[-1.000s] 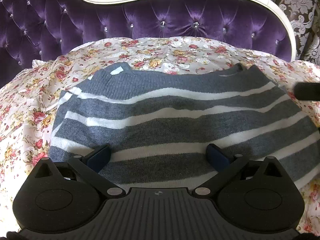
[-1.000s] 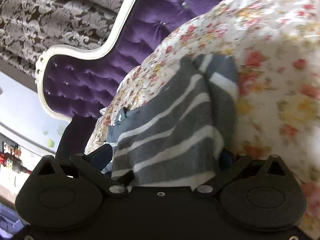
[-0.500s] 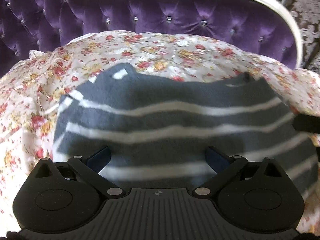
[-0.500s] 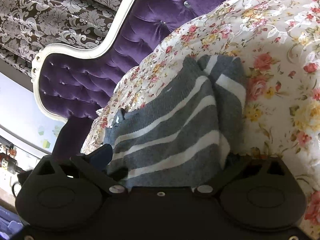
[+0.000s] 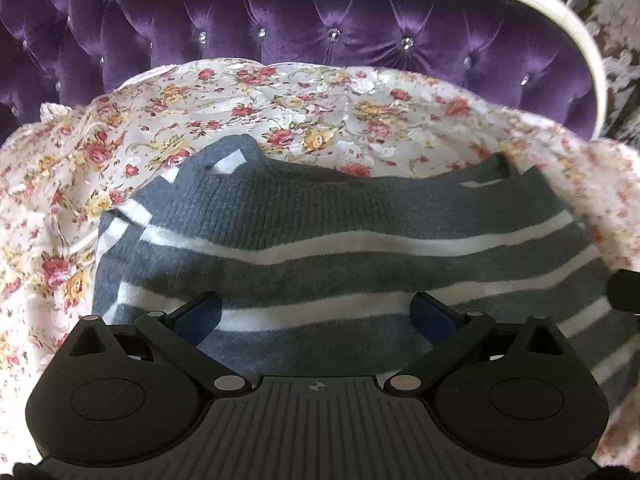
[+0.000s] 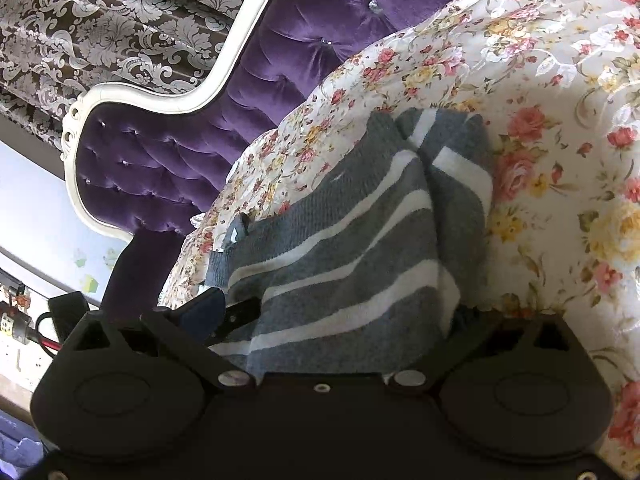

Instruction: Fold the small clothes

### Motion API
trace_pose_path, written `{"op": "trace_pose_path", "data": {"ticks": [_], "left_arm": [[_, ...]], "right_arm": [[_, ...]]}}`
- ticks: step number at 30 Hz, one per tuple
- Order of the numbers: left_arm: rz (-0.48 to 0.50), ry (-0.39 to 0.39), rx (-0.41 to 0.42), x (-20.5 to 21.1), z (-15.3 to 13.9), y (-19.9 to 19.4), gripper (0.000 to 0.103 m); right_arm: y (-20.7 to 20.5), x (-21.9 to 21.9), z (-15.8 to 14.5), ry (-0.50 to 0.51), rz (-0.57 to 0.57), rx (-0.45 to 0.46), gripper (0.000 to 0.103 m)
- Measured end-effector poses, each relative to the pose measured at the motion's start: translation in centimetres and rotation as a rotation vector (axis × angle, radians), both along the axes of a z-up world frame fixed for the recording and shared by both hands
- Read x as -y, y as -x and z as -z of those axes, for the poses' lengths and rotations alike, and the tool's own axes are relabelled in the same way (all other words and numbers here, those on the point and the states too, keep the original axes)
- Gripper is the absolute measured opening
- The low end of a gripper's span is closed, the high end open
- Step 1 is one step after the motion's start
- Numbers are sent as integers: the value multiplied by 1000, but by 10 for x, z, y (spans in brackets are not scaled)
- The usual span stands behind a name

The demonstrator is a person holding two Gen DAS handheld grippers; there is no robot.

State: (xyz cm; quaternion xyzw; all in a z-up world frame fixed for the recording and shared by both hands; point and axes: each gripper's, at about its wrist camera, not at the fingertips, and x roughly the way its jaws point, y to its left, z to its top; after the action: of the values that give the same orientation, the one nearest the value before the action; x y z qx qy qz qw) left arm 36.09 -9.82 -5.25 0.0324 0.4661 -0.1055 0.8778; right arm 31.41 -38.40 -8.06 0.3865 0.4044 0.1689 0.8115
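Sweater [image 6: 344, 264] hides right gripper's [image 6: 332, 316] right fingertip; near hem cut off.

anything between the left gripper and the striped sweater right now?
Nothing visible. The left gripper is open, its fingers wide apart over the near part of the striped sweater, which lies on the floral bedspread. No other item lies on the knit between the fingers.

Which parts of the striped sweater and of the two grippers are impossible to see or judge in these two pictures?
- Near edge of the striped sweater: left wrist view, hidden behind the left gripper body.
- Sweater's right end: left wrist view, cut off by the frame edge.
- Right finger of the right gripper: right wrist view, covered by sweater and floral bedspread.
- Whether cloth lies between the right gripper's fingers or just above them: cannot tell.
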Motion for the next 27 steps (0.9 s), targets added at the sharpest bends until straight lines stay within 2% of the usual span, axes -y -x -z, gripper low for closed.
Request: {"op": "trace_pose_path", "data": {"ticks": [3, 5, 8, 12, 17, 20, 21, 23, 24, 26, 27], "left_arm": [[-56, 55, 35, -18, -8, 13, 101], [-100, 49, 67, -29, -16, 24, 101], [-162, -49, 134, -43, -31, 44, 101], [-183, -157, 212, -63, -49, 67, 102], [-176, -121, 169, -97, -53, 76, 101], [-197, -96, 160, -114, -50, 76, 101], [-207, -87, 152, -119, -48, 74, 101], [-226, -61, 122, -127, -42, 70, 101], [-235, -44, 98, -131, -41, 66, 101], [-240, -20, 67, -139, -40, 64, 101], [-241, -18, 66, -142, -40, 65, 101]], "right_arm": [[0, -1, 0, 10, 0, 3, 103], [0, -2, -1, 20, 0, 4, 103], [0, -6, -3, 46, -5, 3, 103], [1, -13, -7, 108, -16, 7, 103], [3, -19, -11, 165, -36, 8, 103], [5, -17, -9, 146, -19, 17, 101], [6, -16, -8, 144, -2, 18, 98], [8, -14, -9, 166, 30, 18, 77], [8, -13, -8, 183, 45, 15, 71], [8, -14, -8, 221, 61, 14, 48], [8, -15, -7, 247, 69, 14, 43]]}}
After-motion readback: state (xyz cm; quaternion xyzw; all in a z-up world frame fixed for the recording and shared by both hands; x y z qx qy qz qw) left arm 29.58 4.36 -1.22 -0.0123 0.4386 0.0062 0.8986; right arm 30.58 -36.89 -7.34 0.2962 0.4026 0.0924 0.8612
